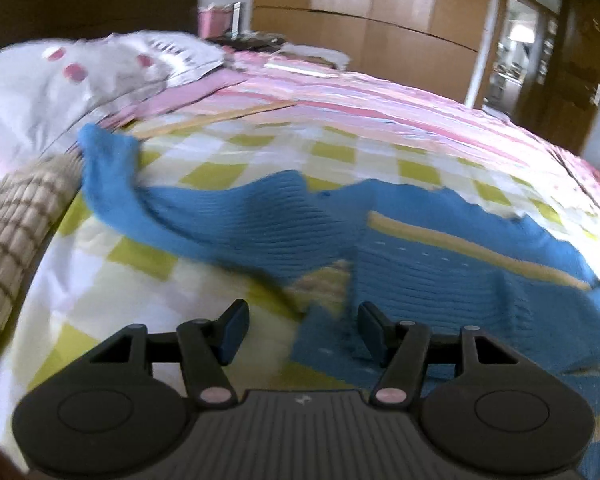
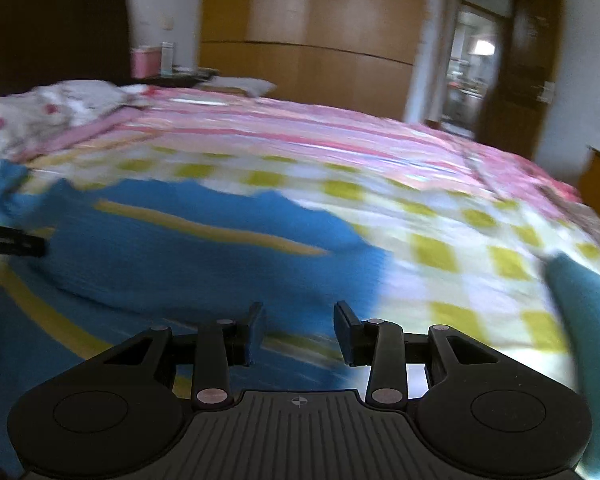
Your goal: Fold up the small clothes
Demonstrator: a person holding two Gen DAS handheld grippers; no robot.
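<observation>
A small blue knit sweater with a yellow stripe lies spread on the yellow-and-white checked sheet. One sleeve stretches to the far left. My left gripper is open and empty, just above the sweater's near left edge. In the right wrist view the sweater fills the left half. My right gripper is open and empty over its near right part. A blue sleeve shows at the right edge. A dark tip of the other gripper enters from the left.
A pink striped quilt covers the far half of the bed. A white pillow with pink spots and a beige checked cloth lie at the left. A wooden wardrobe and an open door stand behind.
</observation>
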